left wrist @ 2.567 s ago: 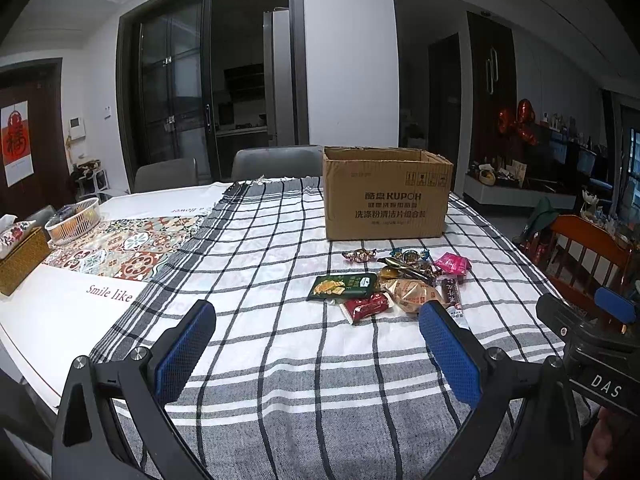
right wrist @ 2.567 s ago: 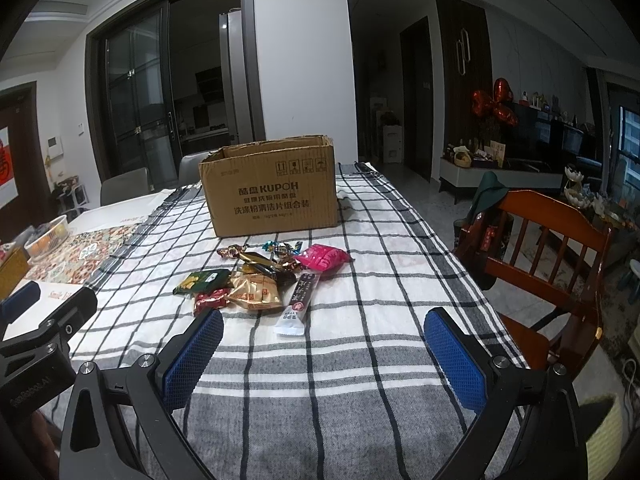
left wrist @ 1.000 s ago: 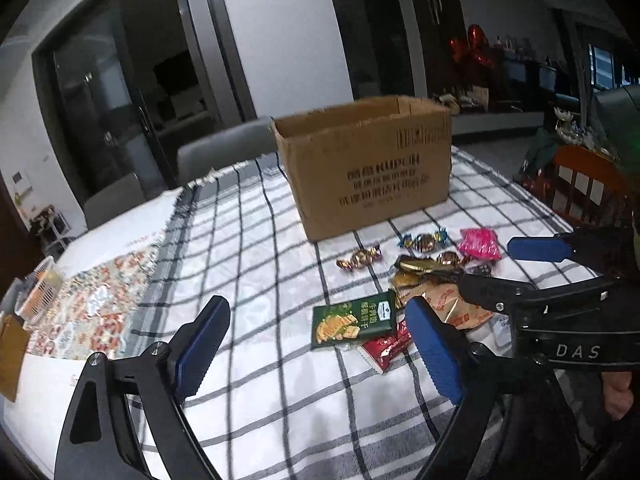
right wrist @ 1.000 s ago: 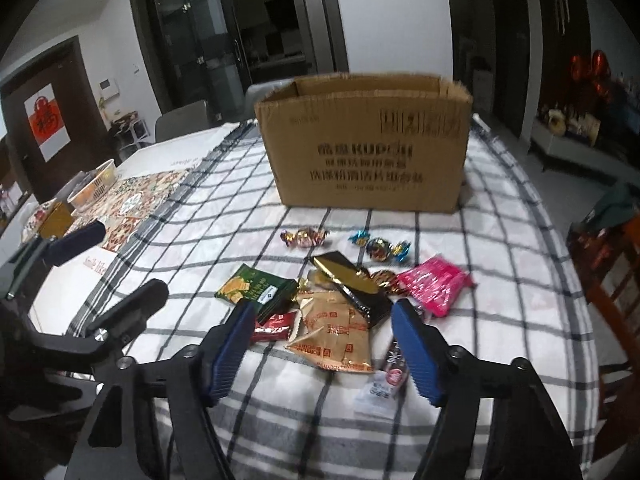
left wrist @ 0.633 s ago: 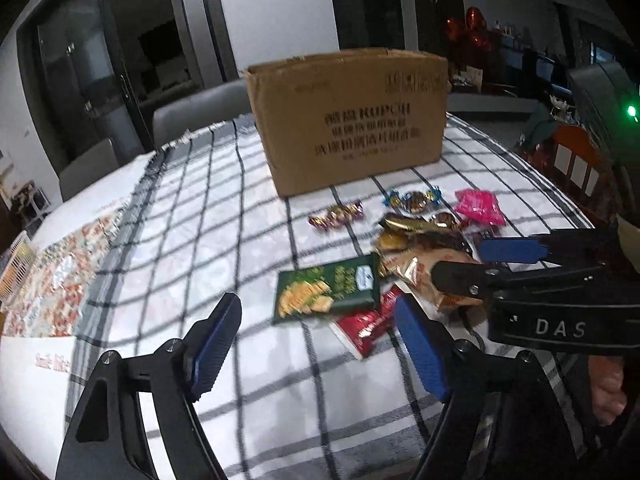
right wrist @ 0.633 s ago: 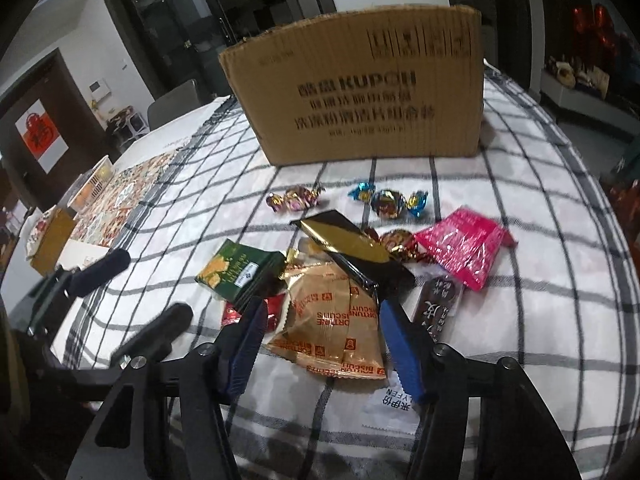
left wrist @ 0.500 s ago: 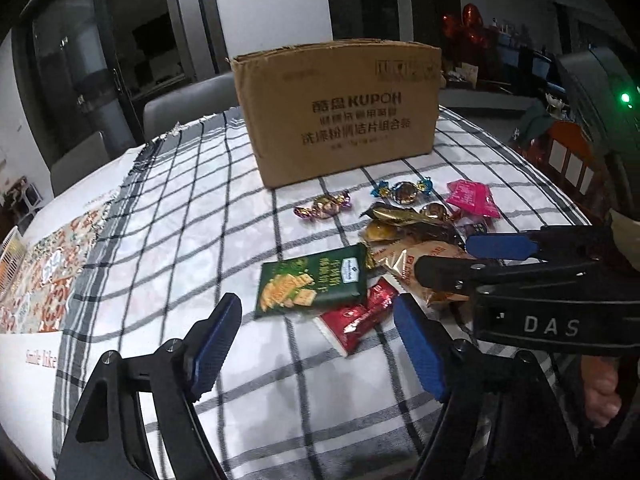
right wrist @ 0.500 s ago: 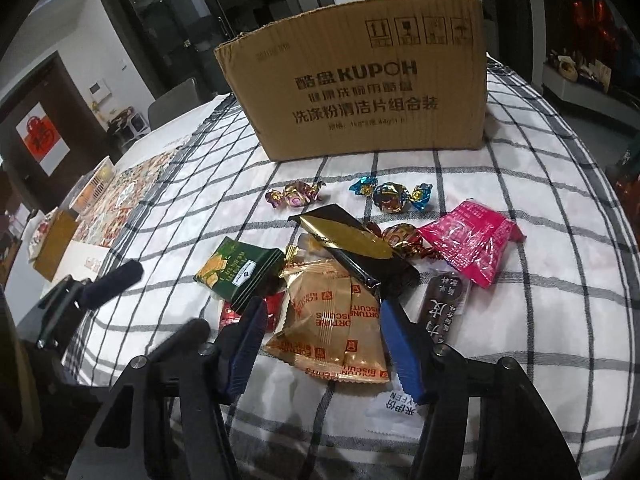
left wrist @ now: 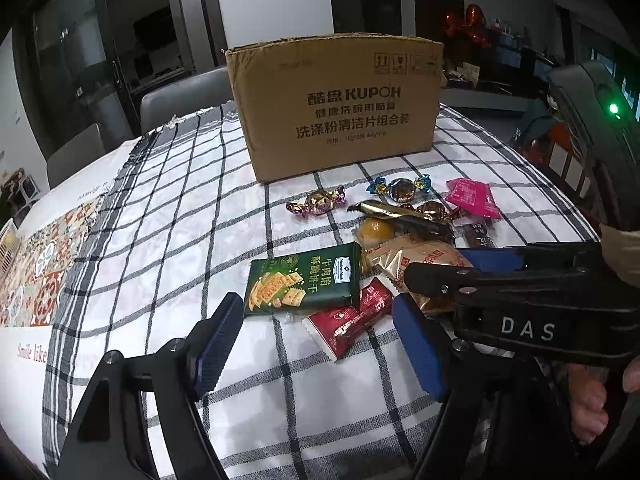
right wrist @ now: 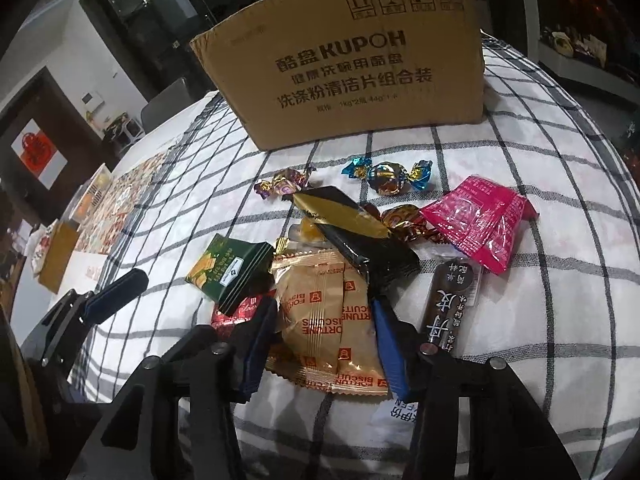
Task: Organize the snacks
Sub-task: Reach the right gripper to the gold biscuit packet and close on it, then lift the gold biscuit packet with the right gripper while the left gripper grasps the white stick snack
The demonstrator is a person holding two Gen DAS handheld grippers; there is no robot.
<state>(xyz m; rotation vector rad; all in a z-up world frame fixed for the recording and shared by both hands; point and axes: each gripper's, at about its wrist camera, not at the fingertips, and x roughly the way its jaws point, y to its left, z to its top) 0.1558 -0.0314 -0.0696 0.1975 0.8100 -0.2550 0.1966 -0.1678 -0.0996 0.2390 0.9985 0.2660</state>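
Note:
A pile of snacks lies on the checked tablecloth in front of a cardboard box (left wrist: 336,104), which also shows in the right wrist view (right wrist: 352,64). My right gripper (right wrist: 324,340) is open, its blue pads on either side of a gold biscuit packet (right wrist: 324,320). My left gripper (left wrist: 320,344) is open, just short of a green cracker pack (left wrist: 304,280) and a red packet (left wrist: 352,324). A black-and-gold bar (right wrist: 352,232), a pink packet (right wrist: 480,220), a brown bar (right wrist: 448,304) and wrapped candies (right wrist: 386,174) lie around.
The right gripper body (left wrist: 520,300) crosses the right side of the left wrist view. A patterned mat (left wrist: 36,256) and a wicker basket (right wrist: 90,196) sit to the left. A grey chair (left wrist: 184,96) stands behind the table.
Both grippers have moved forward and down toward the snack pile. The right gripper's jaws have narrowed and now straddle the gold biscuit packet.

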